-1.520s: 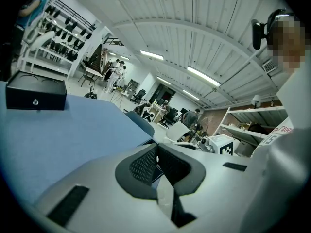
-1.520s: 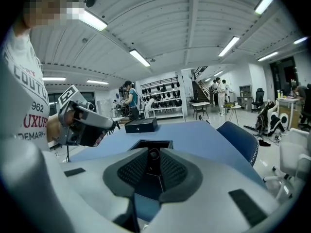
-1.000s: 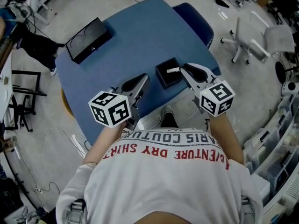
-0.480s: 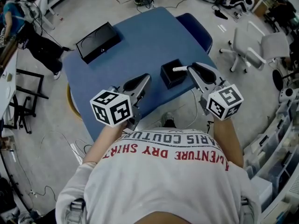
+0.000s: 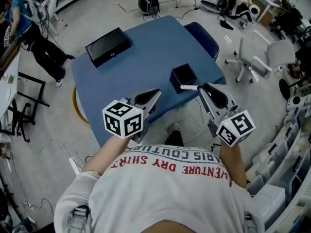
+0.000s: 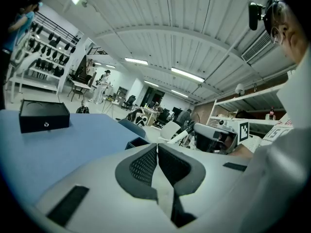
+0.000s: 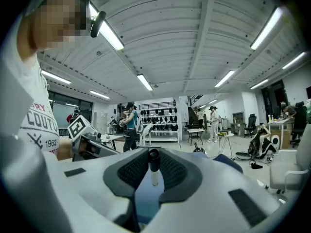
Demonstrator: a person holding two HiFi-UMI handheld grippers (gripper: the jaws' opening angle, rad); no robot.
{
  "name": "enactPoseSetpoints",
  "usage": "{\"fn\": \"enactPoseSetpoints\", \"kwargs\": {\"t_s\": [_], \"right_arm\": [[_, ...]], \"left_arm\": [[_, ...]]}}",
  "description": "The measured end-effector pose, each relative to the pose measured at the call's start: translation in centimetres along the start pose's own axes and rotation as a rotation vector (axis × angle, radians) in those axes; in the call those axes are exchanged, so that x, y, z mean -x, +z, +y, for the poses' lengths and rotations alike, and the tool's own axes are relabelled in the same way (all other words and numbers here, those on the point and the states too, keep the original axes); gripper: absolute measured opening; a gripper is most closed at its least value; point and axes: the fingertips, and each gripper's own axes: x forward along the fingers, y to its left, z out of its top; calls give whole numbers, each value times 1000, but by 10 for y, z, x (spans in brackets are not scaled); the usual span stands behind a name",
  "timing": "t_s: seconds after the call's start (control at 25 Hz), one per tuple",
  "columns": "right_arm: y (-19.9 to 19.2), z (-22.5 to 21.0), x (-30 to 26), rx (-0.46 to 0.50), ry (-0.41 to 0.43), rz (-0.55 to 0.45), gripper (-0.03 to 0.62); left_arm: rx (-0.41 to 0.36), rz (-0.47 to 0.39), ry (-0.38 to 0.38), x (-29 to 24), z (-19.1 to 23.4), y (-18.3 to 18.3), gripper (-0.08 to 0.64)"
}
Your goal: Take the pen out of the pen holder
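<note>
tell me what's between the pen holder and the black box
Only bare blue tabletop lies between the pen holder and the black box, as the head view shows.

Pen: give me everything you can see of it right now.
Slim white pen with one dark part, plastic by its look. It lies roughly level, pinched at one end between the right gripper's pads. Its free end reaches over the near edge of the black pen holder, apparently clear of it. Nothing else touches it.
</note>
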Motion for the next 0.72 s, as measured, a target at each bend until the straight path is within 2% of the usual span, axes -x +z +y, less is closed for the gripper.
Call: {"fn": "enactPoseSetpoints", "kwargs": {"t_s": [0.16, 0.4, 0.72], "right_arm": [[-12, 25, 11, -35, 7, 1, 78], [-46, 44, 24, -108, 13, 33, 78], [-53, 55, 33, -101, -8, 42, 78]], "left_arm": [[9, 23, -48, 8, -10, -15, 32], [20, 83, -69, 10, -14, -47, 32], [5, 71, -103, 12, -24, -45, 32]]}}
